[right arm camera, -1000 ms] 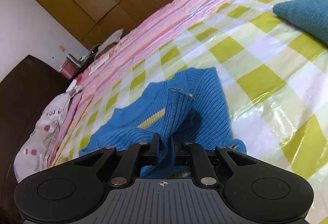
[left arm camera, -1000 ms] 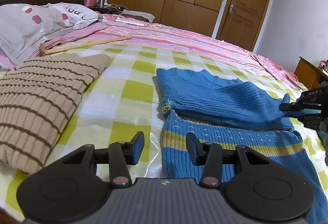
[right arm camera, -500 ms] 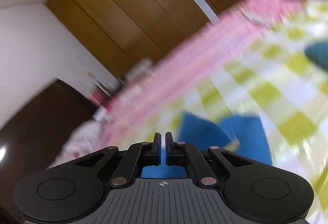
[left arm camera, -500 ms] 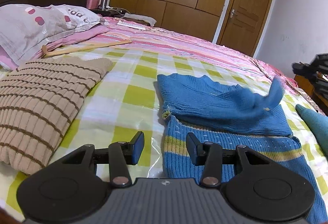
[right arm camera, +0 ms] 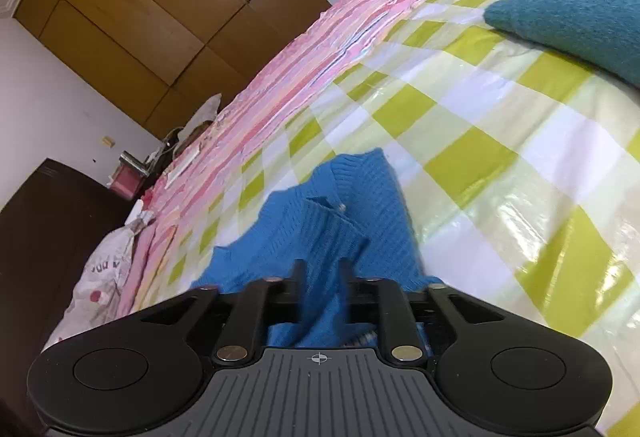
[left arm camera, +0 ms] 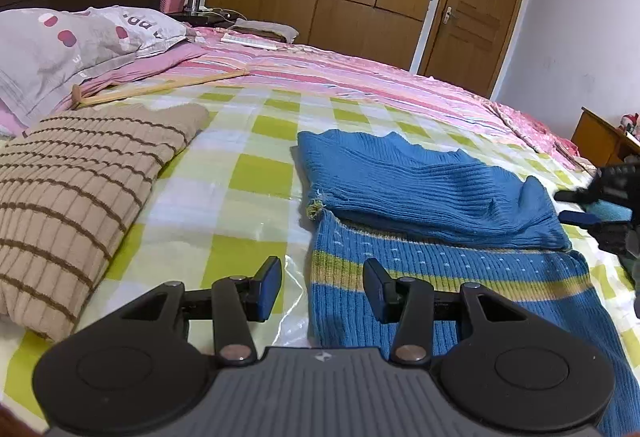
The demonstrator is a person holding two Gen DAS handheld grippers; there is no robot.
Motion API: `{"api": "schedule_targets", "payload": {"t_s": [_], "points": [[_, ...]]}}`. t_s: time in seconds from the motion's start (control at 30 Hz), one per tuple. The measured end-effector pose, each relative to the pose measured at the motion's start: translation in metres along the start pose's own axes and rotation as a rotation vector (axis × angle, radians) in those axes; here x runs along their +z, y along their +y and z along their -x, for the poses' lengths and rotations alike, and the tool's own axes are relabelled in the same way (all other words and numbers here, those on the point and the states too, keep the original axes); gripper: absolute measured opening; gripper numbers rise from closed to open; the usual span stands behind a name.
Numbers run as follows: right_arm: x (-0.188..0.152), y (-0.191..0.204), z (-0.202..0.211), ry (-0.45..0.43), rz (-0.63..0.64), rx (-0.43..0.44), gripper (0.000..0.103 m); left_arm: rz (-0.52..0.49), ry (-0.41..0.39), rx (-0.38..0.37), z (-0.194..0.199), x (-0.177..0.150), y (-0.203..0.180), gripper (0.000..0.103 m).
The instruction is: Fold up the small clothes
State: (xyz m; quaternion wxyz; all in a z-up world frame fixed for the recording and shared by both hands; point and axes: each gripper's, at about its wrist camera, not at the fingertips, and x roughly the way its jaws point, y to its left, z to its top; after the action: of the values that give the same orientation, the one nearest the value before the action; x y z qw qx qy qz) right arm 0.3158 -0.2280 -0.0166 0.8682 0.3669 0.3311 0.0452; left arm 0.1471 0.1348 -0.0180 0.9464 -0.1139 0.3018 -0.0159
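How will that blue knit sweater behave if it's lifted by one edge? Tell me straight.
Probably floppy: the blue sweater already lies folded over itself with a soft ridge standing near its right end. It looks light for its size. On the glossy checked cover it may slide rather than stay put.

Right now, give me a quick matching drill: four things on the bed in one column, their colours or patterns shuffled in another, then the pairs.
Things:
1. sweater
2. folded knit
3. pillow
4. cushion

Looks:
A. grey with red dots
B. teal
C. blue with a yellow band
D. beige with brown stripes

Pairs: 1-C, 2-D, 3-A, 4-B
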Motion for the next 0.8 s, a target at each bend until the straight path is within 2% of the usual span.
{"api": "schedule_targets", "payload": {"t_s": [0.07,0.27,0.3,0.33,0.37,0.4,0.47,0.57,0.63,0.7,0.8], "points": [[0.001,0.005,-0.013,0.02,0.0,-0.003,0.042,-0.006,-0.002,-0.002,0.0,0.0,-0.001,0.049],[0.004,0.02,-0.044,0.061,0.024,-0.058,0.042,-0.009,0.0,-0.001,-0.001,0.0,-0.001,0.049],[0.004,0.024,-0.048,0.065,0.04,-0.076,0.039,-0.009,0.001,0.0,-0.002,0.0,-0.001,0.049],[0.005,0.027,-0.051,0.071,0.051,-0.088,0.027,-0.008,0.001,0.0,-0.002,0.0,0.0,0.049],[0.006,0.031,-0.053,0.081,0.06,-0.089,0.009,-0.007,0.002,0.001,-0.002,0.0,0.0,0.049],[0.008,0.035,-0.053,0.085,0.069,-0.079,0.009,-0.006,0.001,0.0,-0.002,0.0,0.001,0.049],[0.015,0.049,-0.041,0.043,0.094,-0.018,0.008,-0.004,-0.003,0.0,-0.001,0.001,0.001,0.049],[0.023,0.065,-0.002,-0.07,0.087,0.153,0.008,0.002,-0.008,-0.004,-0.001,0.001,0.001,0.049],[0.022,0.064,0.022,-0.135,0.094,0.204,0.008,0.001,-0.003,-0.005,-0.002,0.0,0.001,0.049],[0.011,0.05,0.028,-0.147,0.103,0.173,0.008,-0.002,0.003,-0.006,-0.004,-0.001,0.001,0.049],[-0.007,0.018,0.008,-0.059,0.116,-0.002,0.009,-0.014,0.007,-0.009,-0.003,-0.002,-0.002,0.049]]}}
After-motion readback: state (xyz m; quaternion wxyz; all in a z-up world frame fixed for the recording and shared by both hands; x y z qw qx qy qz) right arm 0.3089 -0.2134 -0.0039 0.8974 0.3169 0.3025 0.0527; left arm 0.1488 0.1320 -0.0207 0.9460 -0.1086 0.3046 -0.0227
